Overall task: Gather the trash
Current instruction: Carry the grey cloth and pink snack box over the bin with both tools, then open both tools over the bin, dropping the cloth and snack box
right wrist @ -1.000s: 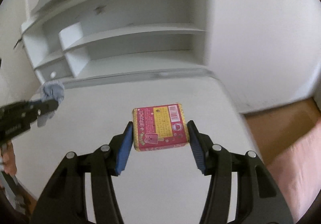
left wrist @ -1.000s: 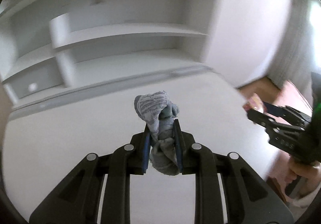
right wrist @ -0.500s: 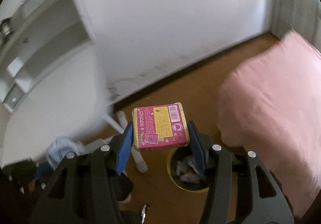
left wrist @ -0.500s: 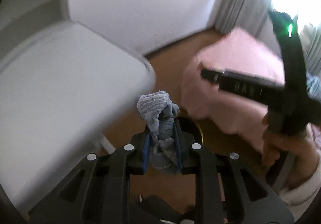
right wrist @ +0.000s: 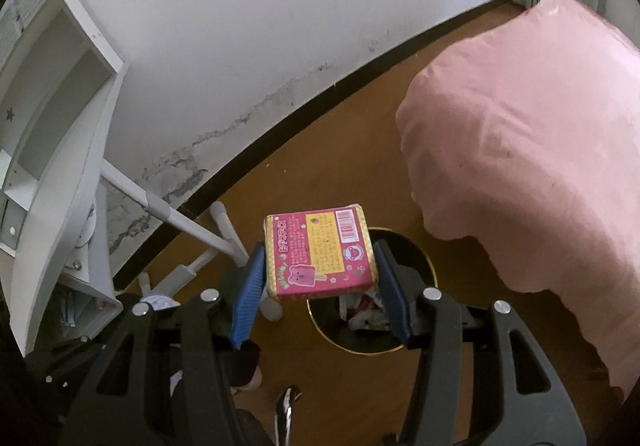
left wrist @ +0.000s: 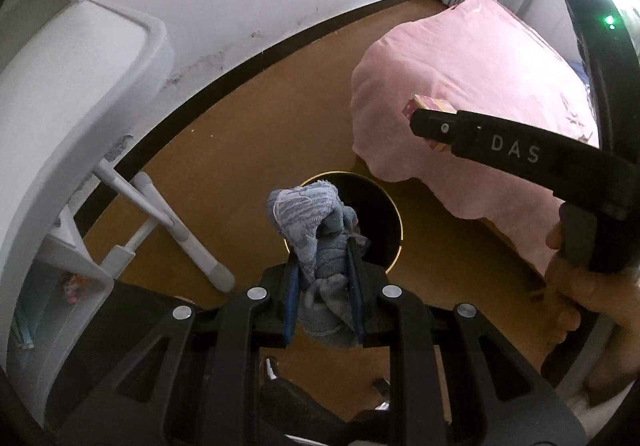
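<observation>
My left gripper (left wrist: 322,266) is shut on a crumpled blue-grey cloth (left wrist: 310,218) and holds it in the air over a round black trash bin with a gold rim (left wrist: 394,214) on the floor. My right gripper (right wrist: 320,266) is shut on a pink and yellow snack box (right wrist: 320,252) above the same bin (right wrist: 424,258), which has crumpled wrappers inside. In the left wrist view the right gripper (left wrist: 416,120) is up at the right, with the box's corner (left wrist: 424,102) showing.
A white desk (left wrist: 60,118) with white folding legs (left wrist: 168,218) stands at the left. A pink bedcover (right wrist: 520,150) hangs at the right, close to the bin. Brown wooden floor (left wrist: 260,118) lies between them, with a white wall behind.
Both grippers swung from above the desk top to the right and down. They now hang over the floor bin. Each keeps its grip on its item.
</observation>
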The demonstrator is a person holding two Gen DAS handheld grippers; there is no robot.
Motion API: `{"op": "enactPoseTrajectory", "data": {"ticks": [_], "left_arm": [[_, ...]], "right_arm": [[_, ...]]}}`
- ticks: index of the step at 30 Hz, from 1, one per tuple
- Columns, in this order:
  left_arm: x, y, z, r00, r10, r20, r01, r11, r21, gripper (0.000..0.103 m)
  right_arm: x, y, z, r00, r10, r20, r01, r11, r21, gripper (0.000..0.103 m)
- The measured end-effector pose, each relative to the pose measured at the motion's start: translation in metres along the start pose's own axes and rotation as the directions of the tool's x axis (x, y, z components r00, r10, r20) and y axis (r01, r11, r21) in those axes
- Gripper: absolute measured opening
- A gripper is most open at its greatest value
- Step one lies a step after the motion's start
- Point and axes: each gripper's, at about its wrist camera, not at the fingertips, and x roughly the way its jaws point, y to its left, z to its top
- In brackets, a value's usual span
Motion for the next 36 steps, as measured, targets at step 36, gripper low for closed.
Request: {"op": "enactPoseTrajectory", "data": {"ticks": [36], "left_arm": [[0.204, -0.006, 0.017, 0.946, -0.121, -0.301, 0.128, 0.992, 0.003, 0.021]], "right_arm": [[0.171, -0.050, -0.022, 0.909, -0.166, -0.383, 0.185, 0.983, 0.012, 0.053]]}}
